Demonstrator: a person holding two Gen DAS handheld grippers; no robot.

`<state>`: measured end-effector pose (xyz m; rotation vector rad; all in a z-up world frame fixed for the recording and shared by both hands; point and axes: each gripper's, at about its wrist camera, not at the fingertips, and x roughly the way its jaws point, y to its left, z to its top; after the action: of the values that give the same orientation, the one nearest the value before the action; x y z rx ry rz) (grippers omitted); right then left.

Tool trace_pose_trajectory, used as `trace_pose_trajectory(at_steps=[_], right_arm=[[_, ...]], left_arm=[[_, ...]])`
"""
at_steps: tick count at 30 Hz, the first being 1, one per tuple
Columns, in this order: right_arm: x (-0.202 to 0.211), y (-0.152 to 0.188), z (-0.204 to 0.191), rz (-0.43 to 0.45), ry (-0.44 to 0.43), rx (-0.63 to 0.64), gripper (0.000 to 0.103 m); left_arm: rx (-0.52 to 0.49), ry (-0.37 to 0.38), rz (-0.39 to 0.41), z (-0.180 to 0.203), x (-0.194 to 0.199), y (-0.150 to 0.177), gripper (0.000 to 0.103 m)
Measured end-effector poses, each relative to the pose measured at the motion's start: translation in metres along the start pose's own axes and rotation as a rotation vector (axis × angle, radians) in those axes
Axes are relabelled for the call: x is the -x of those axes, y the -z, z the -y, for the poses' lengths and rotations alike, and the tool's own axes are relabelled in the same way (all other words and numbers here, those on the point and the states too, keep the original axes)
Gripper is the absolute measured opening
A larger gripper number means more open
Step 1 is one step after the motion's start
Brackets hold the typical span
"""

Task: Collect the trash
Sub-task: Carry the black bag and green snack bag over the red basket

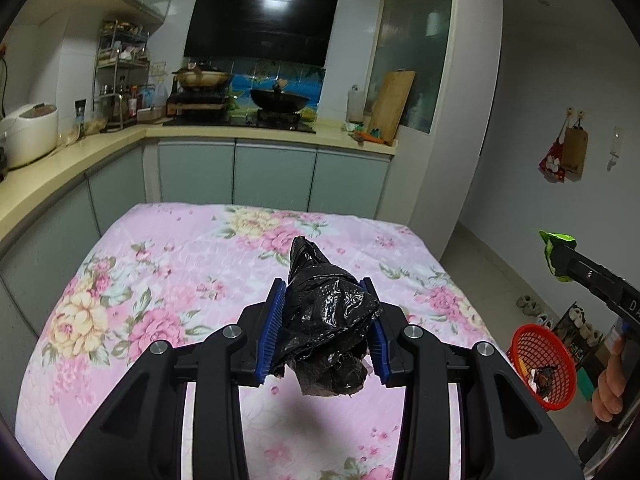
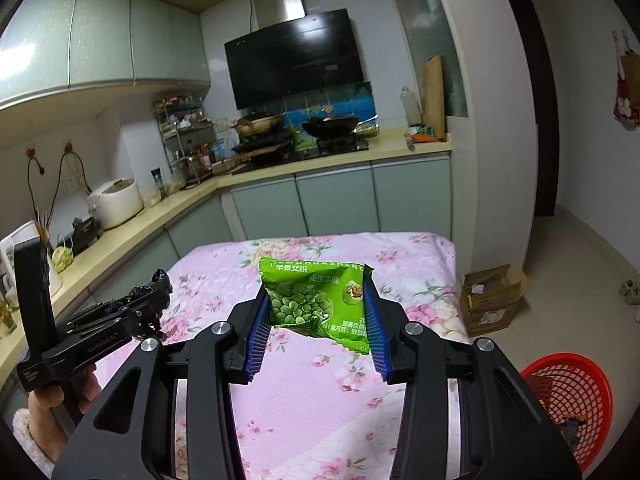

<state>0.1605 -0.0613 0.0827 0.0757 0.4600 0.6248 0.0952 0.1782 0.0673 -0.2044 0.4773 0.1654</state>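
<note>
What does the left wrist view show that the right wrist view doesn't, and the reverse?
Only the left wrist view shows the black plastic bag close up, clamped between the left hand-held gripper and its blue pads, and shoes on the floor. Only the right wrist view shows the printed front of the green snack packet held in the right hand-held gripper, and a cardboard box on the floor. Both show the floral cloth, the red basket with some trash inside, the stove and range hood.

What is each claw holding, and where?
Left claw: crumpled black plastic bag, pinched around its middle. Right claw: green snack packet, by its side edges.
</note>
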Motion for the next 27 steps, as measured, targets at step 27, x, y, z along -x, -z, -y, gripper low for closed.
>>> trace_pose_trajectory(at_steps=[27], right_arm=[[0.074,0.001,0.081,0.1,0.24,-0.12,0.041]], left_arm=[[-0.14,0.196,-0.014,0.103,-0.019,-0.009,0.036]])
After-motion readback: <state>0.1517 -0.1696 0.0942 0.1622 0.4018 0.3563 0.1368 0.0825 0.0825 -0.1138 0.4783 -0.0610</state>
